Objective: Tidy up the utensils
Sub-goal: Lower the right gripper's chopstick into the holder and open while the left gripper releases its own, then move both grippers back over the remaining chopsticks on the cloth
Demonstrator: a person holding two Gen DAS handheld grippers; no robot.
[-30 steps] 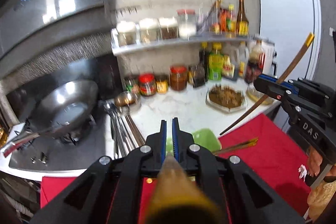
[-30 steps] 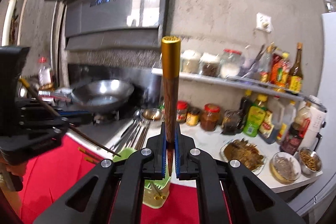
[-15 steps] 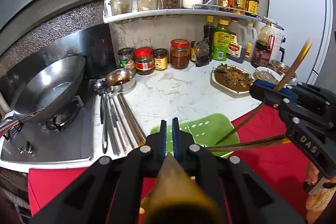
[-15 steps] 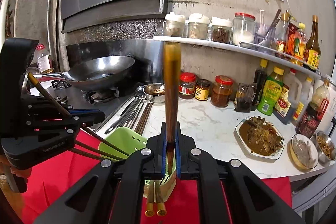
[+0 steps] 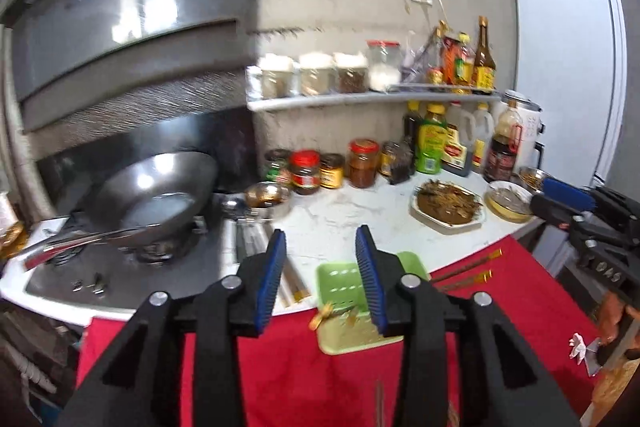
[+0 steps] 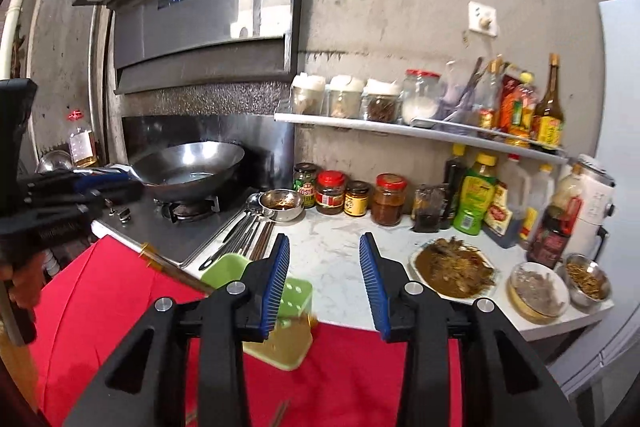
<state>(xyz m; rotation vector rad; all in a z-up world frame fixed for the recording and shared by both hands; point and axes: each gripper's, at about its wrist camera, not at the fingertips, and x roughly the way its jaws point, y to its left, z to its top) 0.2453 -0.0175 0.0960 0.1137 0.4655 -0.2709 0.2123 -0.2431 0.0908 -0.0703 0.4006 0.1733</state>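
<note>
Beyond both my tongs runs the white marbled stone counter (image 6: 340,247), and under them lies the red cloth (image 5: 312,371). Up and to the left of my left tongs sits the round steel wok (image 5: 156,199) on the burner. Ahead and right of my right tongs is the white plate of brown cooked food (image 6: 454,273).

Just in front of my left tongs (image 5: 322,273), the pale green perforated plastic utensil holder (image 5: 340,281) lies on the cloth at the counter's edge; its open end faces me, and gold-capped ends of wooden chopsticks (image 5: 324,315) show in it, blurred. The holder shows between and below my left tongs' blue pads, which stand spread wide with nothing between them.

My right tongs (image 6: 324,281) are spread wide too, with nothing in them; the holder sits behind the left pad. To the right of my left tongs, two more gold-tipped wooden chopsticks (image 5: 466,269) lie on the cloth. Beyond the left pads, a row of steel spoons and chopsticks (image 6: 248,227) rests by the stove.
</note>
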